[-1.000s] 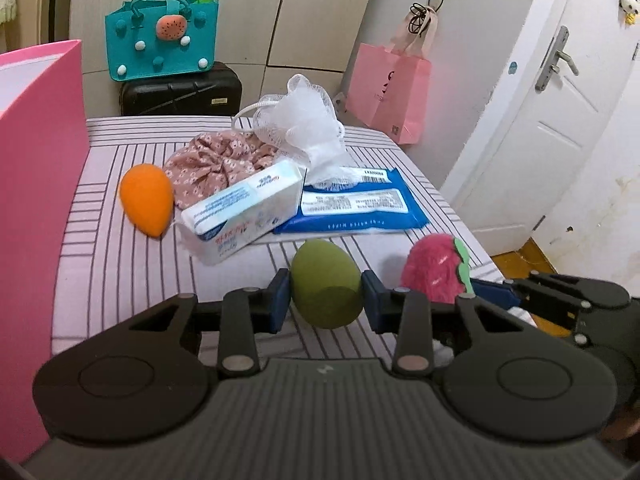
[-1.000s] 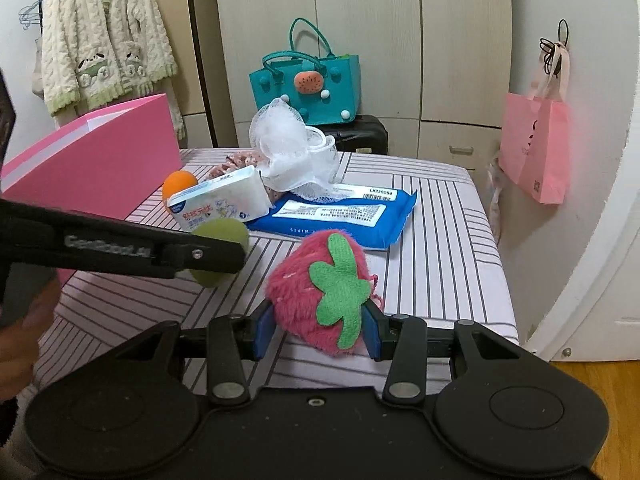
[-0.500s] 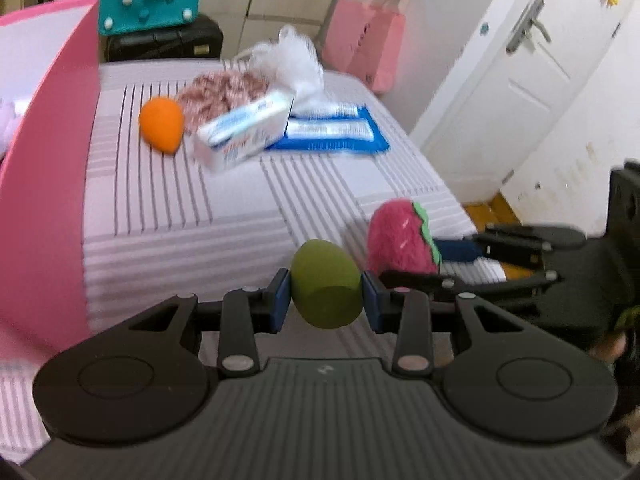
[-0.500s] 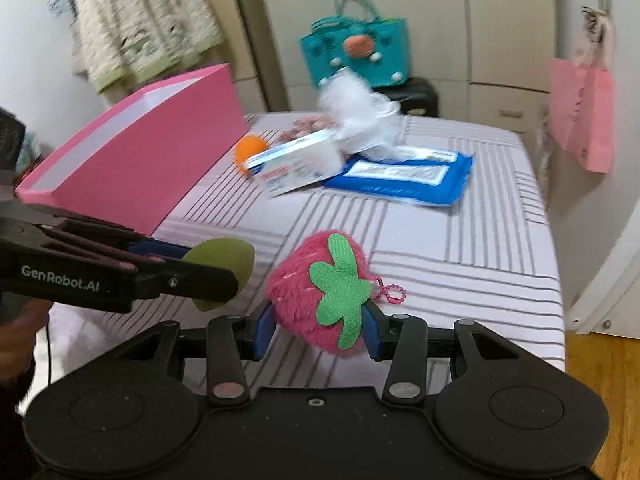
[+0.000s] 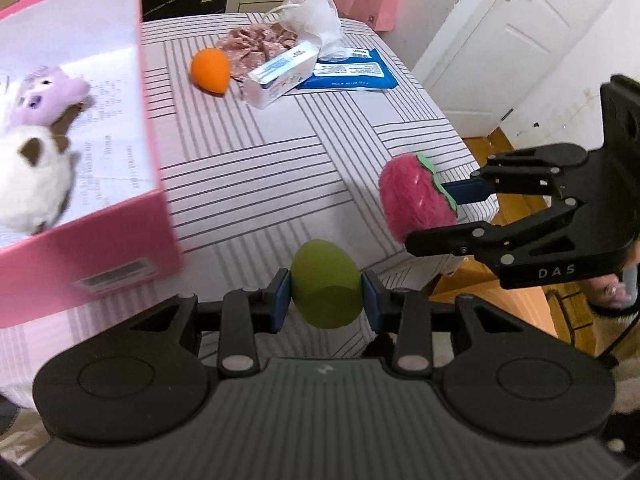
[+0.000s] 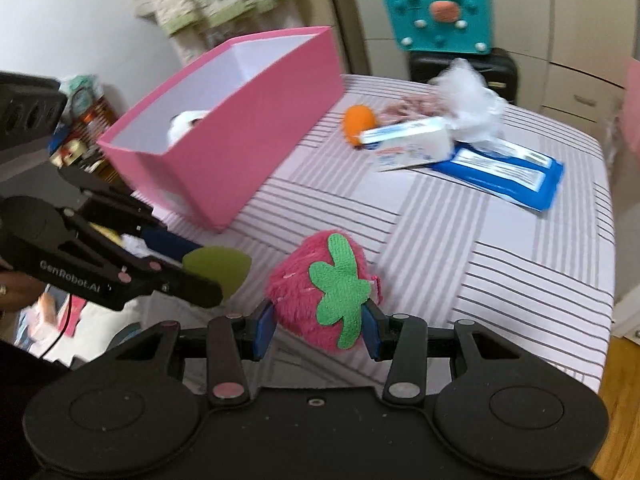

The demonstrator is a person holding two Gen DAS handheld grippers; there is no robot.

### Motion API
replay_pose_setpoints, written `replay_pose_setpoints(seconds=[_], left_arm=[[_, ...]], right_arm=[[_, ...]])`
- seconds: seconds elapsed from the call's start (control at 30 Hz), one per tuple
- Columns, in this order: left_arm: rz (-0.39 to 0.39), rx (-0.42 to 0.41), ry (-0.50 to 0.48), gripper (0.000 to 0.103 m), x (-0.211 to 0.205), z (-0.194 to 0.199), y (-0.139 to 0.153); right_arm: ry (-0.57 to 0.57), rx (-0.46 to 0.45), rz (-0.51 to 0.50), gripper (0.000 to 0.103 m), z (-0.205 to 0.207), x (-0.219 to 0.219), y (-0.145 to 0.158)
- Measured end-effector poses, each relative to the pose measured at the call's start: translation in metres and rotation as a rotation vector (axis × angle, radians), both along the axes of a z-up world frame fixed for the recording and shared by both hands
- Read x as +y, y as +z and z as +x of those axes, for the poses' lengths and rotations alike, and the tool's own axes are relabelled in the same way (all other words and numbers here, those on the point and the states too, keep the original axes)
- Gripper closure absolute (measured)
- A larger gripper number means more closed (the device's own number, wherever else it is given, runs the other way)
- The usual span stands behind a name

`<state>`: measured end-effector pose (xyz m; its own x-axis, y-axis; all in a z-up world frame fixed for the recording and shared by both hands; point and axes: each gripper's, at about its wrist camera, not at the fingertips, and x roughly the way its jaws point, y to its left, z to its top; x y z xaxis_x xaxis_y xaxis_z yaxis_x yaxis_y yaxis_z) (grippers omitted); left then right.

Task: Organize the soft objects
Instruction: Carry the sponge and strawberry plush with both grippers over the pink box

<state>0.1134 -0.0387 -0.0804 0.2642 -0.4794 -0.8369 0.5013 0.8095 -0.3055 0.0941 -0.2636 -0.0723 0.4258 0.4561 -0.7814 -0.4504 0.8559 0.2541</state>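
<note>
Left tongs (image 5: 326,296) clenched on a green egg-shaped makeup sponge (image 5: 325,283), blue pads pressing both its sides, held in the air over the near edge of the counter (image 5: 256,168). Right tongs (image 6: 318,326) clenched on a fluffy pink strawberry plush (image 6: 320,292) with a green felt leaf, likewise lifted clear of the striped cloth near the counter's near right corner. Both tools tilted downward, side by side but apart; left one seen from the right camera with the sponge at its tip, just beside the strawberry.

Pink box (image 5: 120,248) standing open on the counter's left side, white inside, printed paper on its floor. Inside it: a white plush toy (image 5: 32,188) with brown patches and, touching it toward the far end, a lilac plush toy (image 5: 44,96).

Toward the far edge of the counter: an orange makeup sponge (image 5: 210,70), a floral fabric shower cap (image 5: 256,42) behind it, a white-and-blue tissue pack (image 5: 280,74) resting partly on a flat blue wet-wipes pack (image 5: 352,76), and a white mesh bath pouf (image 5: 316,14) at the back.

Part of a person's hand (image 5: 612,292) visible behind the right tool at the right border, gripping its handle; fingers of the other hand (image 6: 12,286) just showing at the left border under the left tool.
</note>
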Motion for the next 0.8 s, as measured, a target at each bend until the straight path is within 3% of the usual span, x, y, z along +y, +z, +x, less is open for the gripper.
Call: replay_pose_setpoints(seconds=[0.5, 0.67, 0.8], left_arm=[[0.069, -0.025, 0.035, 0.066, 0.058, -0.011, 0.035], [0.031, -0.102, 0.071, 0.066, 0.079, -0.008, 0.053], [-0.055, -0.180, 0.137, 0.066, 0.100, 0.002, 0.066]], right_arm=[[0.251, 0.070, -0.017, 0.054, 0.002, 0.067, 0.041], [0.306, 0.004, -0.036, 0.054, 0.005, 0.083, 0.063], [0.319, -0.104, -0.061, 0.054, 0.018, 0.095, 0.079]])
